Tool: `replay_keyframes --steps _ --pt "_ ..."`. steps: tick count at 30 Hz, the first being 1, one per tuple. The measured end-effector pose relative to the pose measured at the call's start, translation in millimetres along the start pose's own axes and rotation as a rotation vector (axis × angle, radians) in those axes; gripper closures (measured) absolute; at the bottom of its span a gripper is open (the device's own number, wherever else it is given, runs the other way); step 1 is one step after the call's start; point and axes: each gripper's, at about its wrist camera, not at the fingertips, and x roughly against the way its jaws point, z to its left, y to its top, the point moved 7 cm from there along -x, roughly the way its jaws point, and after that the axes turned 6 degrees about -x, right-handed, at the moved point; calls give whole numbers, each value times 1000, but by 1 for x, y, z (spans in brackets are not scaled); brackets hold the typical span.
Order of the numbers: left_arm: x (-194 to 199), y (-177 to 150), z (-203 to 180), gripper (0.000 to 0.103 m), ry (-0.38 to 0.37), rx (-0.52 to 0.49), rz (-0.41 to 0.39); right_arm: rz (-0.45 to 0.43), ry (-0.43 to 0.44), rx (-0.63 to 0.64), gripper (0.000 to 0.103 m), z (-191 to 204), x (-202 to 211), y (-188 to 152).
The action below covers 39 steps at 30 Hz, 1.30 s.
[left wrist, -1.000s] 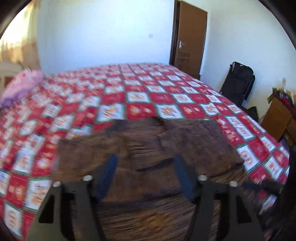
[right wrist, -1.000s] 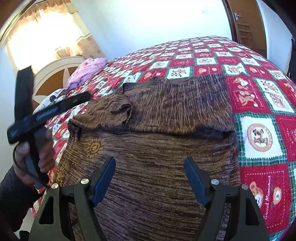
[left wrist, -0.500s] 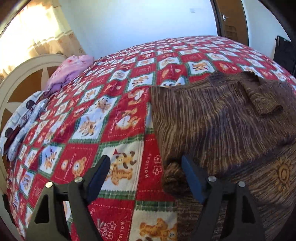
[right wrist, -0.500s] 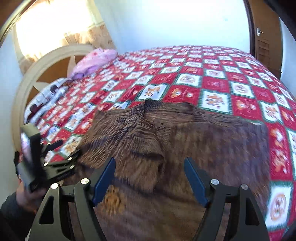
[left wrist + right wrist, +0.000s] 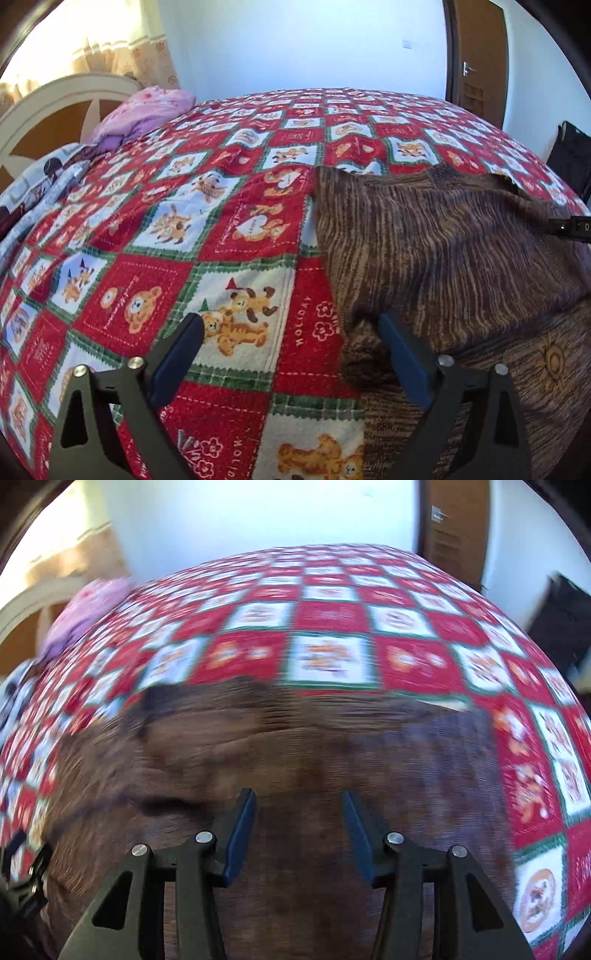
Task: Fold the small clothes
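One brown knitted sweater point(image 5: 443, 251) lies spread on the red patchwork bedspread point(image 5: 155, 280), already partly folded. It looks soft and limp, light but thick enough to bunch, so it will sag unless pinched at an edge or corner. The left gripper point(image 5: 291, 350) has just been opening and stands wide, nothing between its jaws, near the sweater's rolled left edge, the likeliest hold. The right gripper point(image 5: 299, 830) has just been closing, half-parted above the sweater's middle and gripping nothing.
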Motion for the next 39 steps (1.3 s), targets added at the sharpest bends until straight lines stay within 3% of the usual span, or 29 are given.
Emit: replay_keyframes --steps 3,7,9,11,14,17,19,23,25,27,30,34,39 --pt "1 0 0 5 9 -6 -7 -7 106 10 52 4 16 -4" --pt "3 0 -2 5 31 -23 -21 -34 218 136 52 57 28 -11" --pt "3 0 -2 4 37 -26 -23 -29 199 198 52 79 19 -10" --pt "3 0 -2 4 34 -24 -23 -3 155 182 52 80 5 -6" --pt "4 -1 -1 3 26 -13 -25 10 36 77 52 51 -23 18" --pt "4 -1 0 3 19 -4 -27 -13 -35 -5 52 17 -22 31" --pt "4 -1 0 3 19 -6 -27 -10 9 4 52 16 -8 25" --pt "5 -2 1 3 7 3 -28 27 232 74 52 50 21 -10" --pt "5 -2 2 3 -1 8 -30 81 270 149 52 71 24 -32" --pt "4 -2 1 3 -6 11 -31 137 249 176 52 77 20 -52" --pt "4 -3 2 1 -9 16 -29 101 201 207 57 78 21 -60" --pt "3 -3 1 1 -14 14 -24 86 186 228 72 78 26 -62" --pt "2 -4 1 1 -42 25 -23 77 119 290 73 74 29 -68"
